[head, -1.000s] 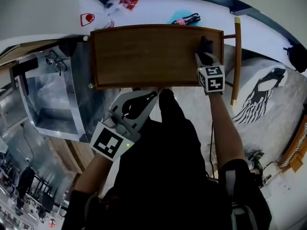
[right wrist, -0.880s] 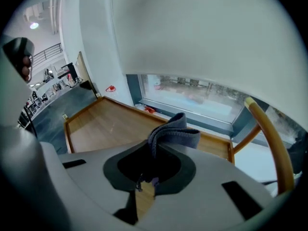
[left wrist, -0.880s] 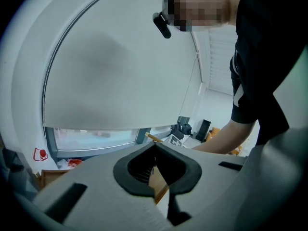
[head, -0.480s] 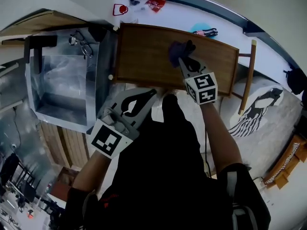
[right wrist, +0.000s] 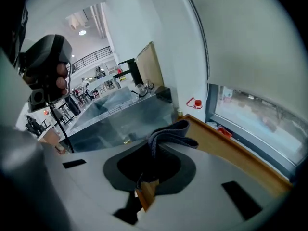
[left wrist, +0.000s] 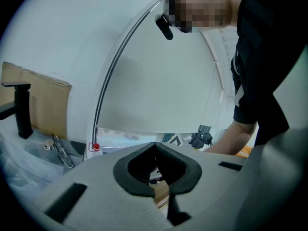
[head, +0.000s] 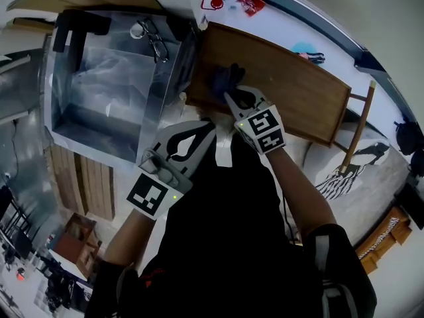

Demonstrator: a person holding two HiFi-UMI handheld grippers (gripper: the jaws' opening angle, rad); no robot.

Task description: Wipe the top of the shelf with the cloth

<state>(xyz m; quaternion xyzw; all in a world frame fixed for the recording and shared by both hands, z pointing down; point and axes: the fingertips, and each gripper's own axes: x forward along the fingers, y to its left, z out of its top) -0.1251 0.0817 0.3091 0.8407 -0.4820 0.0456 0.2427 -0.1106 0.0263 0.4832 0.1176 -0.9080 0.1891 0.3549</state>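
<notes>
My right hand-held gripper [head: 231, 95] pinches the cloth [head: 222, 78] near the shelf [head: 301, 95] end, my left hand-held gripper [head: 201, 130] is pressed together, and pushing too far could drag the cloth off.

Shelf [head: 301, 95]: brown wood top, raised rim, slants from upper centre down to right. Dark grey cloth [head: 224, 79], bunched, pinched in right tongs [head: 230, 95], rests on its left end.

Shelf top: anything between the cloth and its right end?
Nothing. In the head view the shelf top is bare wood from the cloth to that end.
</notes>
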